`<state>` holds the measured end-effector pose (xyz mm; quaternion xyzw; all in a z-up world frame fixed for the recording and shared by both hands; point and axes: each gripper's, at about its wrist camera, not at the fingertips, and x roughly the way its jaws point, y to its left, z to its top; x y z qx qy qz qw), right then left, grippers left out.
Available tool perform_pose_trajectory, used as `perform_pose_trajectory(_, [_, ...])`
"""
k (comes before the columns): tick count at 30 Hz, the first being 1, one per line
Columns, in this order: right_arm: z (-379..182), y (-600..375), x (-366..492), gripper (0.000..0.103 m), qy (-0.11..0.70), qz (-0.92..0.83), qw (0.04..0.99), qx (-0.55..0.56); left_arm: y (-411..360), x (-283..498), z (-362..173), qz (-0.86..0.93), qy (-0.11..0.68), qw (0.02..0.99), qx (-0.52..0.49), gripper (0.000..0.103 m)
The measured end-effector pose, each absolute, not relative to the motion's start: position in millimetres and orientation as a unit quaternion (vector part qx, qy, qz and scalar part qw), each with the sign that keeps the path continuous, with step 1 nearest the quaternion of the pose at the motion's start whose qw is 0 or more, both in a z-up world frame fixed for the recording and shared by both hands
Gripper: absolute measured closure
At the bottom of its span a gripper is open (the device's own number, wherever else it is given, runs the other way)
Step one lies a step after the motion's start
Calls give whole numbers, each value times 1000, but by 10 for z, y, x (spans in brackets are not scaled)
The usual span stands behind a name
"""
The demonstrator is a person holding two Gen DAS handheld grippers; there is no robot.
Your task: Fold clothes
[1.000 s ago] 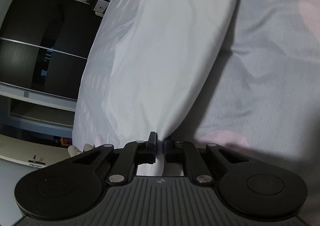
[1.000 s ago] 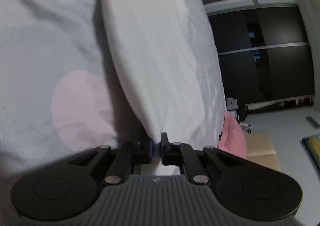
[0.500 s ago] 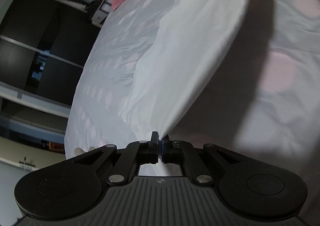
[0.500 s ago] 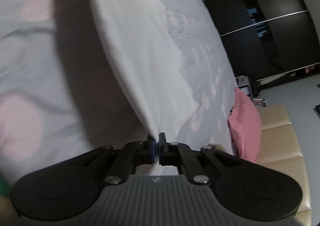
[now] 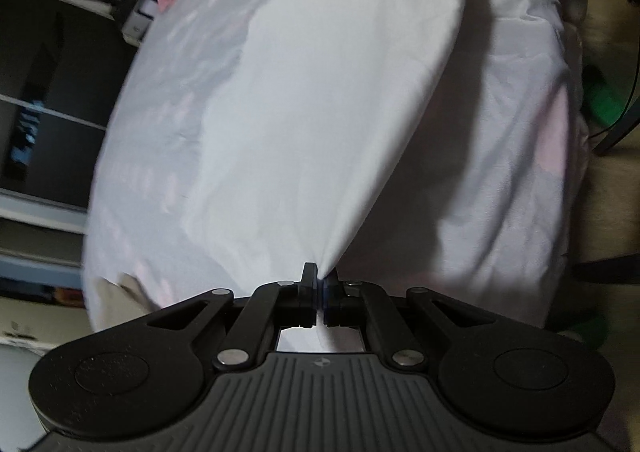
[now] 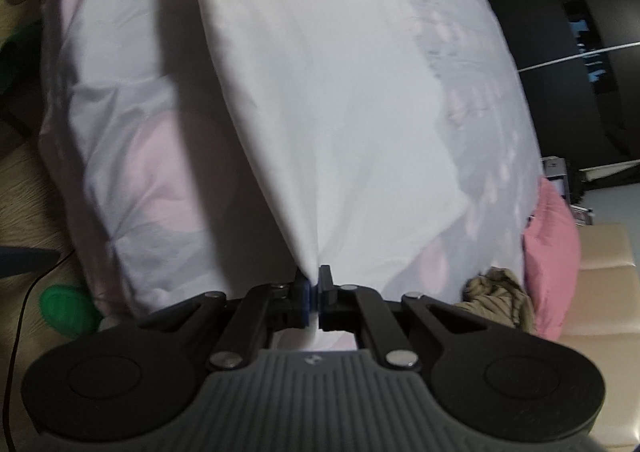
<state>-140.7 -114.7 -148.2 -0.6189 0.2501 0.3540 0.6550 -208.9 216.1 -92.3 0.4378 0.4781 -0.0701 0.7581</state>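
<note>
Cloth pinched at two corners.
My left fingers and right fingers each clamp a corner, white sheet stretched above the bed.

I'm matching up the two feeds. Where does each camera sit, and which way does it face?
Left wrist: behind the left gripper, looking down at the white cloth it pinches; no hand shows.
Right wrist: behind the right gripper, looking down at the cloth; no hand shows.
Shared: cloth, bedspread, pink pillow.
</note>
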Motion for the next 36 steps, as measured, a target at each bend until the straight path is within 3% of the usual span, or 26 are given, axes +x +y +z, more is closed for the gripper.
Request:
perform_pose_trajectory(4, [-1452,-1151,-1538,94,260,366,651,-613,2143,-2068,-847,-88,491,771,395,98])
perform_pose_trajectory(9, [-1359,-1083,-1591,87,256,390,658,-591,1995,-2080,-682,-109,470,802,352,74])
perform_pose_trajectory(12, [-1251,-1035,-1600,82,252,405,673,-565,1951,-2060,-551,-113,459,830,296,65])
perform_pose_trajectory(16, [-1054,-1000,-1456,78,258,413,715,-502,1952,-1924,-391,-109,445,863,212,65])
perform_pose_trajectory(24, [-805,-914,-1063,57,291,389,789,-376,1912,-1477,-252,-56,416,905,69,63])
perform_pose_trajectory(36, [-849,-956,-286,43,371,343,838,-206,2084,-886,-626,16,433,900,-33,60])
